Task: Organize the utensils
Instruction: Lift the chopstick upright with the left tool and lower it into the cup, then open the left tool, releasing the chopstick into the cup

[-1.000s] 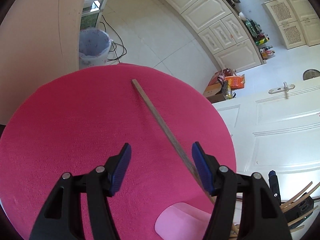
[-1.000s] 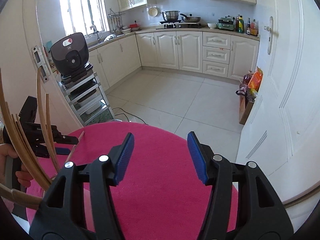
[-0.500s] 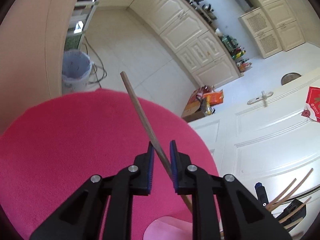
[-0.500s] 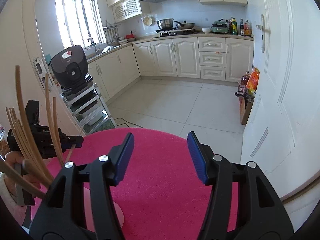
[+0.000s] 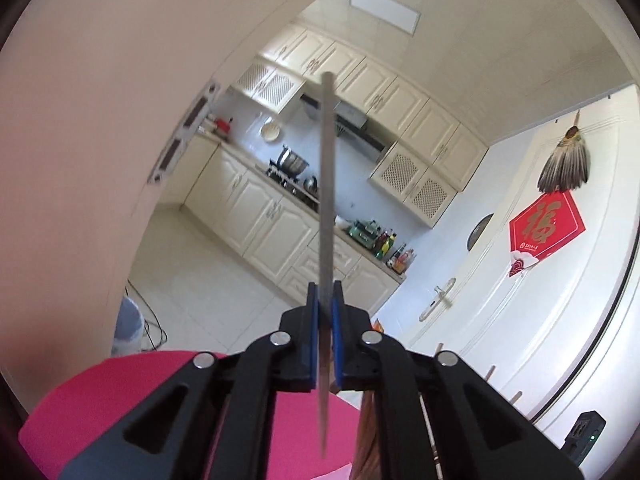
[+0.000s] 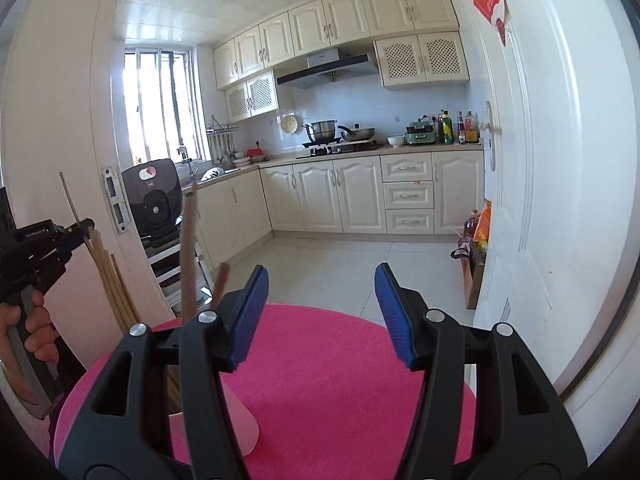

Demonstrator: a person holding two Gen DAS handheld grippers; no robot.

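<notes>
One chopstick (image 5: pixel 326 216) clamped between the closed pads of the left hand-held gripper (image 5: pixel 325 312), lifted clear above the pink bench (image 6: pixel 320 364) and pointing up. Right hand-held gripper (image 6: pixel 320 312) wide open, holding nothing, over the bench. More chopsticks (image 6: pixel 188 256) stand upright at the bench's left edge.

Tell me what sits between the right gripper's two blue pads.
Nothing held: between the right gripper pads the right wrist view shows only bare pink tablecloth and floor beyond.
</notes>
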